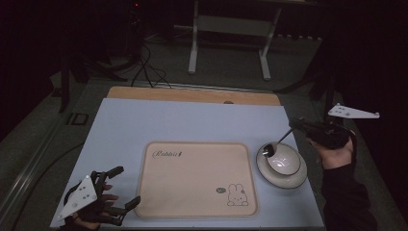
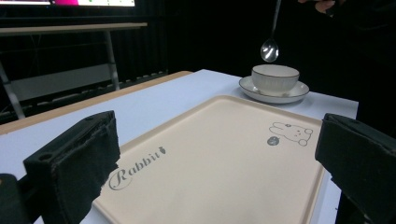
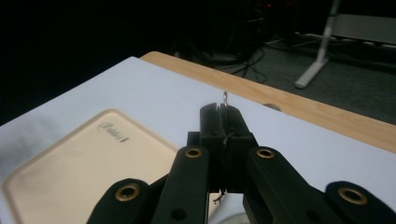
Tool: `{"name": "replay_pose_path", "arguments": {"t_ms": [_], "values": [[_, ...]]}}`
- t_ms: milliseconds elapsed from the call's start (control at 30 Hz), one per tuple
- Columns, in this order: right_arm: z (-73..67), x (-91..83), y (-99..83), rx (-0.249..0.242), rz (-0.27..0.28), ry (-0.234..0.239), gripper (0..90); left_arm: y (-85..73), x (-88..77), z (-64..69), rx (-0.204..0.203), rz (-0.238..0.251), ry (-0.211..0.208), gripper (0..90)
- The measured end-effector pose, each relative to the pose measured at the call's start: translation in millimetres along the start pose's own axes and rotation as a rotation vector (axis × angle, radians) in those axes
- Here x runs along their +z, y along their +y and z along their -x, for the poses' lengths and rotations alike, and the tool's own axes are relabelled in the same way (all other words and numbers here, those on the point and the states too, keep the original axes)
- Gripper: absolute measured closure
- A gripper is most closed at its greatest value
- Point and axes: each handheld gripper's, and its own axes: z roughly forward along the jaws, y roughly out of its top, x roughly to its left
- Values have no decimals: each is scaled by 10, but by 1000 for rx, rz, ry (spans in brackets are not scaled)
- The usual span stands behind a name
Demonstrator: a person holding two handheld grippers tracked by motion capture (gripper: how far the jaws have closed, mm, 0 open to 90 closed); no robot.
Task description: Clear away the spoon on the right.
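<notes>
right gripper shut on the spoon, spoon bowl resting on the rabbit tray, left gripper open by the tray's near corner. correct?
One thing is off: the spoon is not on the rabbit tray. The right gripper, shut on its handle, holds its bowl over the cup on the saucer, as the left gripper view shows. The left gripper is open by the tray's near corner.

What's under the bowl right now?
The bowl stands on a saucer on the white table. The right tool holds a spoon above it. Beneath the saucer is hidden.
</notes>
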Motion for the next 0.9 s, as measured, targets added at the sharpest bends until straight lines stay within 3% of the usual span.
{"name": "replay_pose_path", "arguments": {"t_ms": [533, 900], "values": [[-304, 293, 122, -97, -42, 213, 895, -1, 7, -2, 2, -3, -1, 0], [-465, 548, 47, -141, -91, 369, 895, -4, 11, -1, 3, -7, -5, 0]]}}
